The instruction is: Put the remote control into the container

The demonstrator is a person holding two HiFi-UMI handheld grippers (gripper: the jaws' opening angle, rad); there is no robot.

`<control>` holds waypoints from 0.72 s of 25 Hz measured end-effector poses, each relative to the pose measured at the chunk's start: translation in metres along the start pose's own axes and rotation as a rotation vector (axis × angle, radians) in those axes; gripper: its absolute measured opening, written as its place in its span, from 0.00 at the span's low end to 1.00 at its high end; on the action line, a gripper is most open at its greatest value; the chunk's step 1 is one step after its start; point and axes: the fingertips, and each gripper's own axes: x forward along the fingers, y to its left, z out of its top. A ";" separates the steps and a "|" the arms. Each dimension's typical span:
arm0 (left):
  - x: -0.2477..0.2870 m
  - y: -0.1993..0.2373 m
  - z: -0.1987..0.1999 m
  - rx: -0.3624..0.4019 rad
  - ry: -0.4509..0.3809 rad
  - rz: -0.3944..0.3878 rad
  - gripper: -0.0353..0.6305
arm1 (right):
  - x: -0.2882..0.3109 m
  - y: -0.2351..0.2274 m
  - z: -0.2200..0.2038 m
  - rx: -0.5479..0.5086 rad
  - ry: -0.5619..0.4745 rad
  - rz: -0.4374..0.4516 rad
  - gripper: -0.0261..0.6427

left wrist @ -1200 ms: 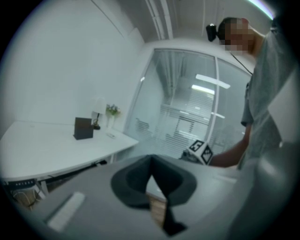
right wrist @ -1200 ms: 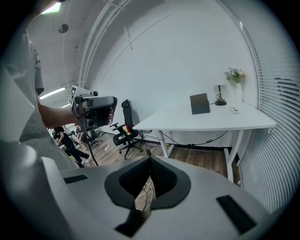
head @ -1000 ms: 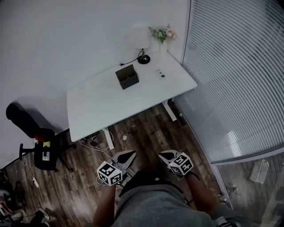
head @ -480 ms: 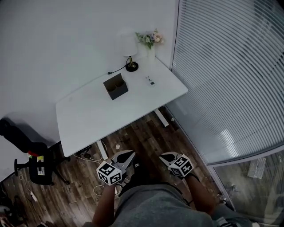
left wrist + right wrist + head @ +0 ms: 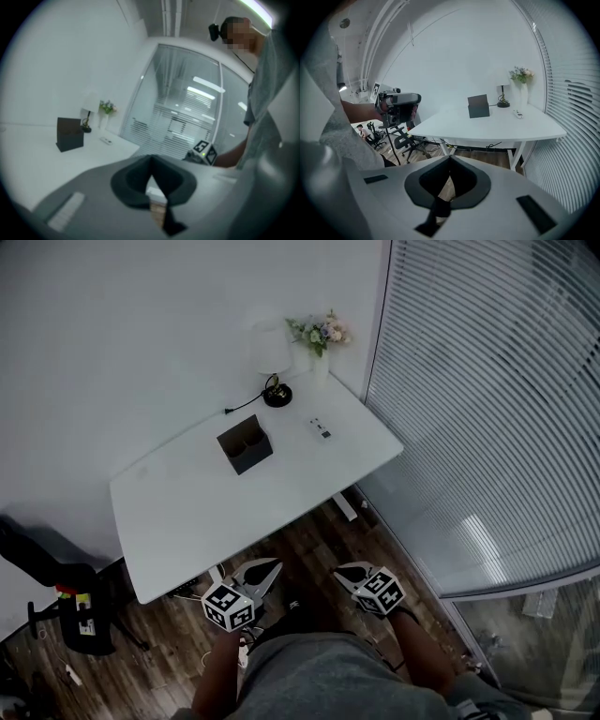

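Jaws pressed together on both sides, nothing pinched. The left gripper (image 5: 270, 568) and the right gripper (image 5: 343, 571) hang low in front of the person, over the dark wood-plank floor (image 5: 309, 535) and short of the near edge of the white rectangular table (image 5: 206, 507).

Far out on the right part of the tabletop lies the small, slim white remote control (image 5: 321, 428). It is flat and on its own, well apart from both grippers. To its left, near but not touching, stands the dark box-shaped container (image 5: 245, 444), upright and open-topped, with two compartments showing from above.

The remote looks light and rigid, a smooth plastic bar, and probably a touch slippery. Lying flat on a hard, slick top, it leaves little for a jaw to get under. The best bet is a pinch across its narrow width, near the middle, so it does not swing on the way to the container. It is not fragile, but it could skate off if nudged.

Beyond it, at the far edge, stand a white-shaded lamp (image 5: 275, 390) on a round black base and a pale vase (image 5: 321, 367) of flowers. A plain white wall (image 5: 141, 334) sits behind them. Slatted blinds (image 5: 487, 409) run down the right side, and a black office chair (image 5: 80, 624) sits on the floor at the near left.
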 end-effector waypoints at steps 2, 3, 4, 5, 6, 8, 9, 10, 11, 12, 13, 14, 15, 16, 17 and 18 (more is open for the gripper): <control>0.002 0.020 0.006 -0.003 0.000 -0.003 0.05 | 0.015 -0.005 0.013 -0.010 0.005 0.001 0.06; 0.004 0.029 0.009 -0.003 -0.001 -0.008 0.05 | 0.021 -0.008 0.019 -0.010 0.009 0.001 0.06; 0.005 0.036 0.012 -0.004 -0.002 -0.014 0.05 | 0.027 -0.010 0.023 -0.009 0.015 0.001 0.06; 0.007 0.042 0.015 -0.005 -0.002 -0.022 0.05 | 0.032 -0.012 0.027 -0.008 0.023 0.001 0.06; 0.009 0.048 0.018 -0.004 -0.002 -0.030 0.05 | 0.036 -0.014 0.030 -0.007 0.032 -0.001 0.06; 0.012 0.060 0.022 -0.001 -0.002 -0.043 0.05 | 0.045 -0.021 0.038 -0.003 0.044 -0.010 0.06; 0.012 0.066 0.023 -0.001 -0.002 -0.048 0.05 | 0.049 -0.024 0.043 -0.001 0.044 -0.017 0.06; 0.012 0.072 0.025 -0.003 -0.002 -0.052 0.05 | 0.053 -0.027 0.049 0.000 0.041 -0.023 0.06; 0.011 0.079 0.025 -0.007 -0.002 -0.055 0.05 | 0.057 -0.030 0.054 0.001 0.037 -0.027 0.06; 0.011 0.085 0.026 -0.011 -0.003 -0.058 0.05 | 0.060 -0.033 0.059 0.005 0.033 -0.031 0.06; 0.010 0.091 0.026 -0.015 -0.004 -0.059 0.05 | 0.064 -0.037 0.064 0.012 0.026 -0.036 0.06; 0.008 0.098 0.026 -0.019 -0.006 -0.059 0.05 | 0.067 -0.040 0.070 0.021 0.016 -0.041 0.06; 0.007 0.104 0.026 -0.022 -0.010 -0.057 0.05 | 0.070 -0.043 0.077 0.030 0.003 -0.046 0.06; 0.005 0.110 0.026 -0.025 -0.014 -0.053 0.05 | 0.073 -0.045 0.082 0.039 -0.007 -0.050 0.06; 0.003 0.115 0.027 -0.029 -0.018 -0.049 0.05 | 0.076 -0.047 0.086 0.045 -0.015 -0.052 0.06; 0.001 0.119 0.028 -0.032 -0.022 -0.045 0.05 | 0.079 -0.048 0.090 0.051 -0.021 -0.054 0.06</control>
